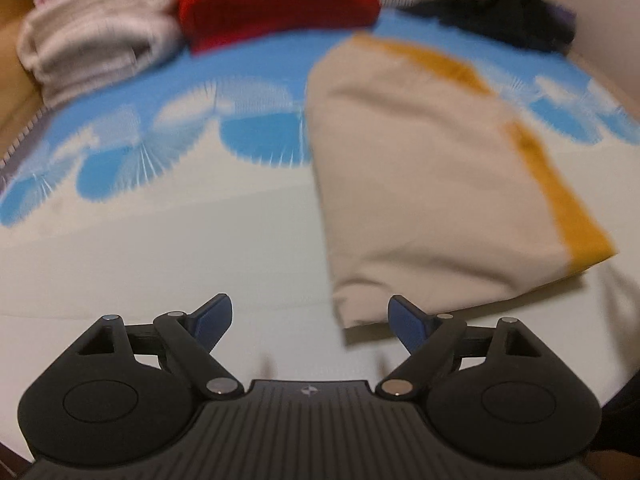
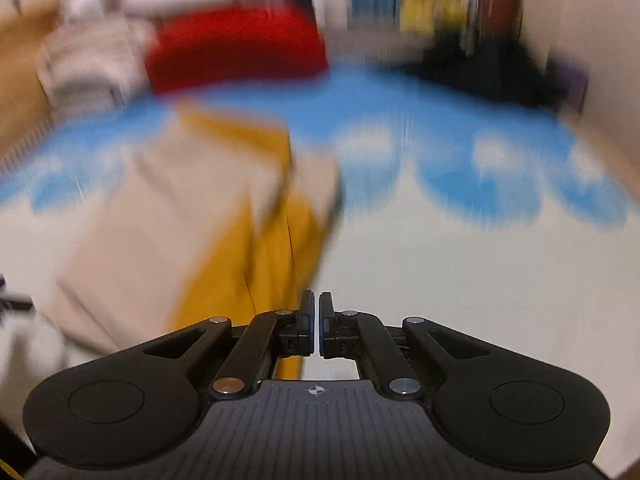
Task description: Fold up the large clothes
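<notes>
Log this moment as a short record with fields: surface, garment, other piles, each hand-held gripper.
surface: bed sheet, white with a blue pattern
garment: beige garment with mustard trim, lying folded on the sheet
other piles: red fabric, beige folded stack, dark clothes at the far end
left hand-held gripper: open, empty, near the garment's closest edge
right hand-held gripper: shut, nothing seen between its fingers
image quality: right view heavily blurred

Matt beige cloth garment (image 1: 420, 184) w/ mustard trim; matt black plastic left claw (image 1: 310, 322).
</notes>
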Demonstrator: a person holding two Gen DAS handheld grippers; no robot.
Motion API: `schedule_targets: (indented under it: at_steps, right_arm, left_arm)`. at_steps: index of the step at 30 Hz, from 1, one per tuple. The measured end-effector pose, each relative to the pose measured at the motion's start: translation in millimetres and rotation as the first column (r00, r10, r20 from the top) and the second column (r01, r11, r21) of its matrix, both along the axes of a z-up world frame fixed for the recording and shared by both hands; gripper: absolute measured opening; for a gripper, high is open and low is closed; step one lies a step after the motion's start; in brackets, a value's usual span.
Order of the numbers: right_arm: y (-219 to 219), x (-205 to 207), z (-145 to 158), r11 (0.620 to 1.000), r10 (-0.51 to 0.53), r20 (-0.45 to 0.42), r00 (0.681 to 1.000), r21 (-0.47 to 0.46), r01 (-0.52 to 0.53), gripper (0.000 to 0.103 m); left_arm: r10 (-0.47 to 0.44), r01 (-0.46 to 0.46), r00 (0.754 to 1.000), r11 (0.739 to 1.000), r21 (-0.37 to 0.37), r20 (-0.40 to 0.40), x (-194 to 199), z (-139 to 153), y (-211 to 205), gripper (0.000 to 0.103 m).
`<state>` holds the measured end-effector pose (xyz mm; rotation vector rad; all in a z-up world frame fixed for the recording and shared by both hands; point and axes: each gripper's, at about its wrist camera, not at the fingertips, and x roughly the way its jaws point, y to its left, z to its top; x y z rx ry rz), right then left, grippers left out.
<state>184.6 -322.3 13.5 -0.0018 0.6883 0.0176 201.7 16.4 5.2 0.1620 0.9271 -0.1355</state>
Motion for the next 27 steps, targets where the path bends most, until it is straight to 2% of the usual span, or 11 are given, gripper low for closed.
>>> schedule_targets:
  at_steps: [1,2,3,5,7,9,12,14,18,23,27]
  right_arm:
    - [2,-12,11,1.0,-0.003,0.051,0.999,0.007,0.003,0.019]
    - [3,-25,20,1.0,-0.006,0.095,0.995,0.017,0.005,0.036]
    - [7,-42,27,1.0,-0.011,0.138,0.99,0.025,0.008,0.048]
    - [13,-68,33,1.0,-0.015,0.177,0.984,0.023,0.011,0.055]
    - [22,-97,37,1.0,-0.018,0.204,0.979,0.024,0.013,0.069]
    - [29,-123,36,0.999,-0.035,0.229,0.973,0.025,0.03,0.096]
    - [44,-149,37,0.997,-0.073,0.214,0.974,-0.012,0.078,0.102]
    - [53,-160,38,0.996,-0.083,0.217,0.973,-0.004,0.086,0.102]
    - [68,-156,27,0.999,-0.05,0.139,0.989,-0.014,0.053,0.102]
    - [82,-145,17,0.998,-0.047,0.108,0.993,-0.035,0.051,0.102]
    - [87,-136,10,0.998,-0.052,0.086,0.995,-0.038,0.056,0.102]
  left_arm:
    - [-0.005,0.006,0.999,1.0,-0.016,0.04,-13,10,-2,0.095]
    - [-0.008,0.01,0.997,1.0,-0.024,0.079,-28,19,-6,0.103]
    - [-0.007,0.011,0.991,1.0,-0.028,0.132,-48,29,-13,0.103]
    - [-0.015,0.021,0.981,0.999,-0.026,0.192,-74,43,-28,0.103]
    - [-0.02,0.03,0.974,0.999,-0.042,0.224,-103,55,-42,0.103]
    - [-0.007,0.026,0.967,0.997,-0.07,0.256,-133,63,-53,0.103]
    - [0.01,0.021,0.954,0.995,-0.099,0.298,-165,60,-70,0.103]
    - [-0.002,0.022,0.958,0.997,-0.07,0.286,-175,51,-83,0.103]
    - [0.027,-0.003,0.967,0.996,-0.093,0.253,-160,41,-88,0.103]
    - [0.066,-0.042,0.978,0.991,-0.125,0.195,-136,28,-80,0.103]
    - [0.081,-0.059,0.977,0.992,-0.113,0.198,-128,25,-78,0.103]
